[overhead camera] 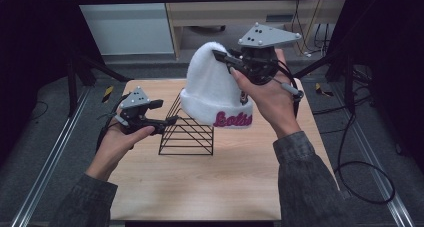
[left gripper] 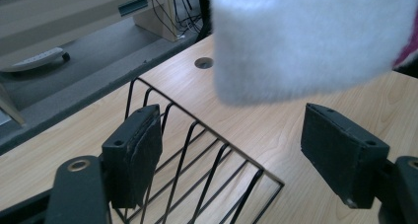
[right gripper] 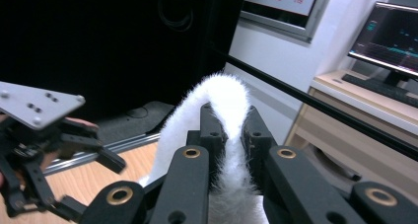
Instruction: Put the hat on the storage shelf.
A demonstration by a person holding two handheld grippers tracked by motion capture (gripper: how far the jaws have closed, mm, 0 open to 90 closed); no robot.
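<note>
A white fuzzy beanie [overhead camera: 212,87] with pink lettering on its cuff is held up off the wooden table [overhead camera: 225,187] by the right gripper [overhead camera: 222,57], whose jaws are clamped tight on the crown fabric; in the right gripper view the white pile [right gripper: 226,115] is seen pinched between the two black jaws. In the high view the hat hangs at about 12 o'clock from the table's centre, its cuff just over the top of a black wire rack [overhead camera: 187,132]; whether the two touch cannot be told.

The left gripper [overhead camera: 170,121] is held at 9 o'clock of the rack, pointed toward it. Its jaws are parted, and nothing is pressed by the pads [left gripper: 135,150]: in the left gripper view the rack's wires [left gripper: 207,169] are seen between and below them, with the hat's cuff [left gripper: 305,41] hanging above, clear of both jaws.
</note>
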